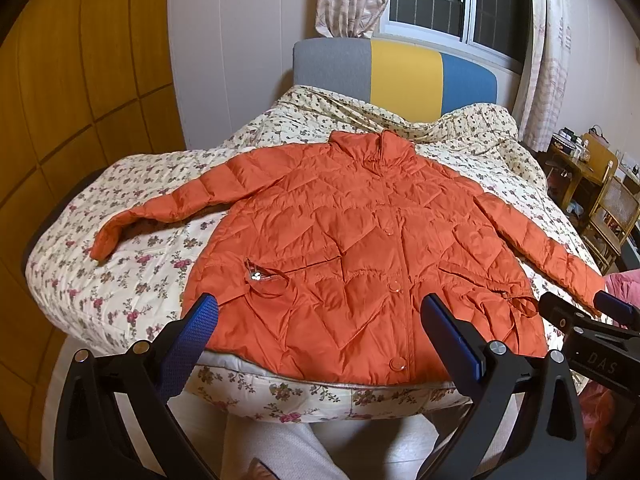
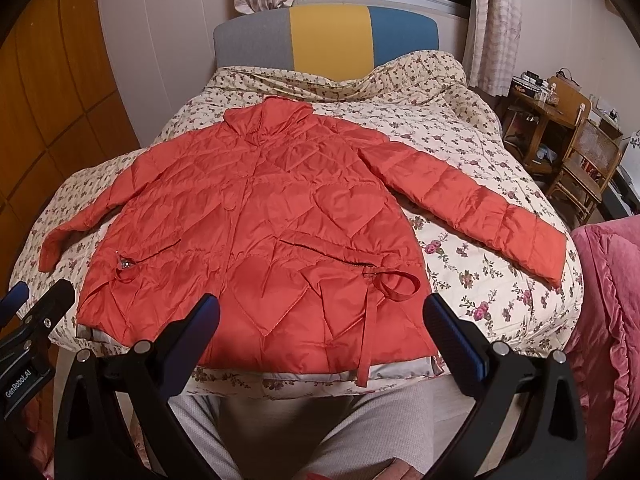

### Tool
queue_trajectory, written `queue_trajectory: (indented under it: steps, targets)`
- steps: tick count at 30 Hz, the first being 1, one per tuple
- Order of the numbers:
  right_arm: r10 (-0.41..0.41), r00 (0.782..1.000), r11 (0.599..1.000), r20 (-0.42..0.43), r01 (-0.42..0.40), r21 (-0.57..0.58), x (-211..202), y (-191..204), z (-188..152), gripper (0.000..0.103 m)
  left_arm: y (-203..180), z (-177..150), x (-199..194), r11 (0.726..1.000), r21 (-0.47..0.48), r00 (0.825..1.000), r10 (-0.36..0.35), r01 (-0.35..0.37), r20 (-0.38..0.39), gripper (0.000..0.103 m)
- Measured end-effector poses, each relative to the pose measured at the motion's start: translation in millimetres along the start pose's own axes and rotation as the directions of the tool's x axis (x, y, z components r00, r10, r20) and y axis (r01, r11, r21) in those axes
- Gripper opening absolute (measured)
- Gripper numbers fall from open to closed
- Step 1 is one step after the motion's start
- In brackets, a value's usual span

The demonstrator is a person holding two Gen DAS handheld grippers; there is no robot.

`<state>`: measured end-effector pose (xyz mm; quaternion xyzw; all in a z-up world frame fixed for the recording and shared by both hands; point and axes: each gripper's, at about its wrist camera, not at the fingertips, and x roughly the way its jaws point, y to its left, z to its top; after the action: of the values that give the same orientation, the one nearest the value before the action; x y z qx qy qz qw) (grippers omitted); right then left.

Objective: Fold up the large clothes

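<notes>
The bed (image 2: 480, 152), under a floral quilt, carries an orange quilted jacket (image 1: 360, 248) spread flat, front up, sleeves out to both sides. Folding looks not yet begun. Left tongs (image 1: 320, 320) and right tongs (image 2: 320, 320) hover apart and empty above the hem; next, probably, each takes a sleeve (image 2: 480, 208) and lays it inward.

Orange quilted puffer jacket (image 1: 352, 248) lies flat, front up, on the bed's floral quilt (image 1: 132, 276), collar toward the grey-yellow-blue headboard (image 1: 394, 74), hem at the near edge. Both sleeves spread outward toward the bed's side edges. Left hand-held gripper (image 1: 320, 332) hovers above the hem, blue-padded fingers (image 1: 192, 340) wide apart, gripping nothing. Right hand-held gripper (image 1: 580, 310) enters near the right sleeve cuff.
</notes>
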<state>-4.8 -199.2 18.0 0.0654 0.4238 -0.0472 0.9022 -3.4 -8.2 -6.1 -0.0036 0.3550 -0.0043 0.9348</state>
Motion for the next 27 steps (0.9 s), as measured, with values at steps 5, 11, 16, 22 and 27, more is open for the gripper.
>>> queue_trajectory:
  steps: [5,11,16,22,27]
  targets:
    - [0.002,1.000,1.000,-0.010,-0.002,0.000,2.7,-0.1,-0.4,0.101,-0.2,-0.6,1.1,1.000,-0.001,1.000,-0.001,0.001,-0.002,0.100]
    - [0.003,1.000,1.000,-0.013,-0.003,-0.001,3.5,-0.5,-0.6,0.101,-1.2,-1.4,2.4,1.000,0.001,1.000,0.002,-0.002,-0.005,0.100]
    - [0.010,1.000,1.000,-0.022,-0.010,0.001,5.0,-1.1,-1.3,0.101,-0.4,-0.9,2.2,1.000,-0.001,1.000,0.000,0.000,-0.005,0.100]
    - [0.008,1.000,1.000,-0.024,-0.008,0.000,6.4,-1.7,-2.3,0.101,-1.7,-2.3,2.9,1.000,-0.001,1.000,0.000,0.000,-0.005,0.100]
    - [0.004,1.000,1.000,-0.031,-0.004,0.000,7.2,-2.3,-2.4,0.101,-0.9,-3.7,4.2,1.000,0.001,1.000,-0.005,0.005,-0.008,0.100]
